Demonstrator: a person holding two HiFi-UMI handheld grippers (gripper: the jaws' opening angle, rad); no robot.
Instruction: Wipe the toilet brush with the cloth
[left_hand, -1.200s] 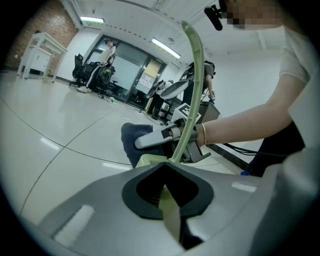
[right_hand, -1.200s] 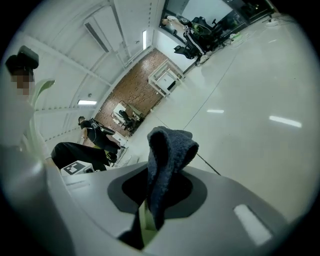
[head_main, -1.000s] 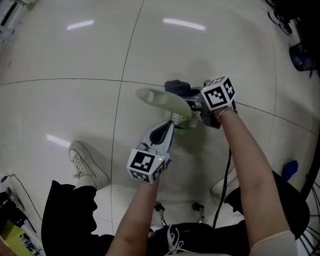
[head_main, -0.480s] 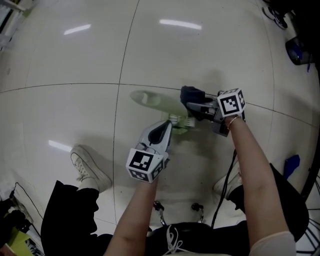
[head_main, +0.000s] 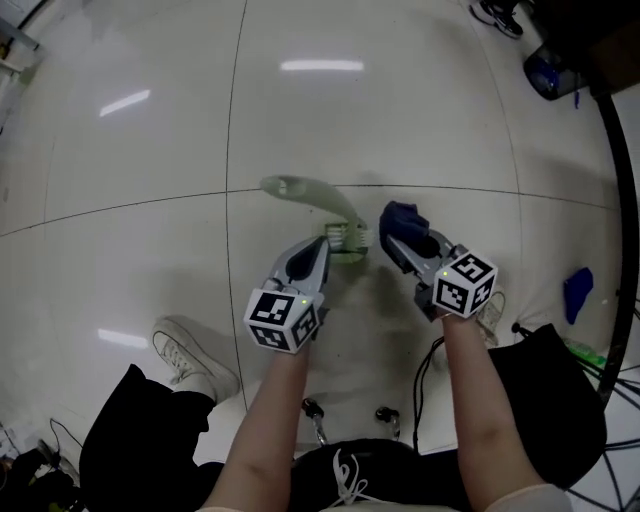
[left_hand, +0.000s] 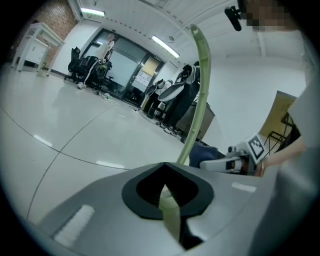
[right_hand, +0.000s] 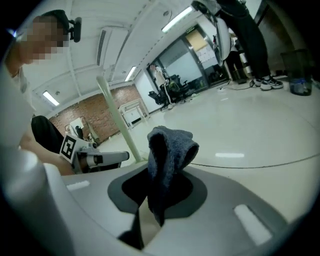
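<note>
Glossy tiles (head_main: 130, 150) below; my left gripper (head_main: 322, 248) clamps the curved green toilet brush (head_main: 318, 194), my right gripper (head_main: 398, 243) pinches the fuzzy cloth (head_main: 402, 217), now pulled clear.

Left tool (left_hand: 168, 199) clamped on toilet brush handle (left_hand: 201, 85).

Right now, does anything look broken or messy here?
Nothing looks broken or spilled. The left gripper holds the green toilet brush and the right gripper holds the blue cloth, apart from the brush. The one stray thing is a small blue scrap on the floor at the right.
</note>
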